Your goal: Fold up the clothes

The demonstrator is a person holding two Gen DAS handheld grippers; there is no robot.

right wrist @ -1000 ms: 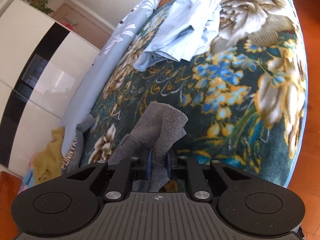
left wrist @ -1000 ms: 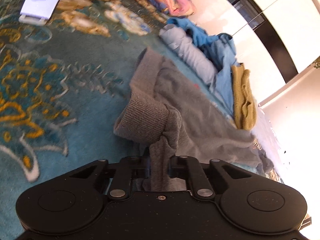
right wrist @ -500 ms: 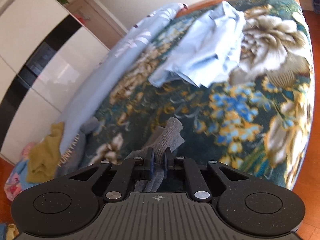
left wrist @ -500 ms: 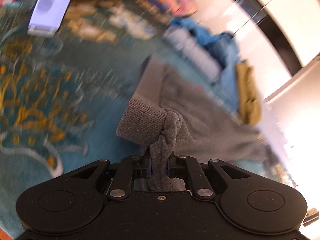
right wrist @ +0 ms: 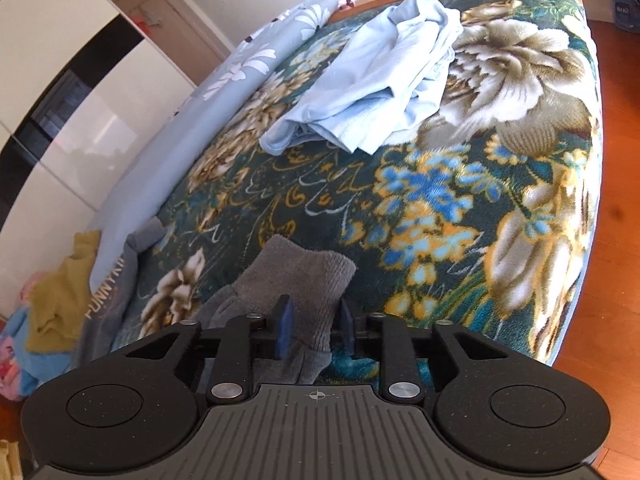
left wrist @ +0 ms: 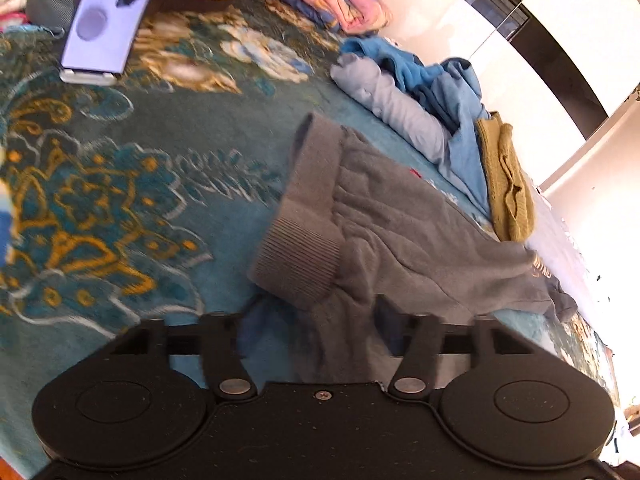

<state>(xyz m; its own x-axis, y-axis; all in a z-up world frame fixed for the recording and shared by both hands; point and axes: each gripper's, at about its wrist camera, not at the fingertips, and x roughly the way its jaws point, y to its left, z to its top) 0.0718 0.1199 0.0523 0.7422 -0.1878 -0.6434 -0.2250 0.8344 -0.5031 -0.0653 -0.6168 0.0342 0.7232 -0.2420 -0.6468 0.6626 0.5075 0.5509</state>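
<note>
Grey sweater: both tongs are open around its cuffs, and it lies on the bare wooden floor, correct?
Not the floor. The grey sweater lies on the floral blanket, as the right wrist view shows. Left tongs and right tongs are indeed open around its cuffs.

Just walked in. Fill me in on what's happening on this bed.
A person with a handheld gripper in each hand is folding a grey sweatshirt on a bed covered by a floral blanket. Both the left gripper and the right gripper have their jaws spread, with grey fabric lying loose between the fingers rather than pinched. One ribbed cuff lies just ahead of the left gripper. A crumpled light blue shirt and a pile of blue and mustard clothes wait nearby.
</note>
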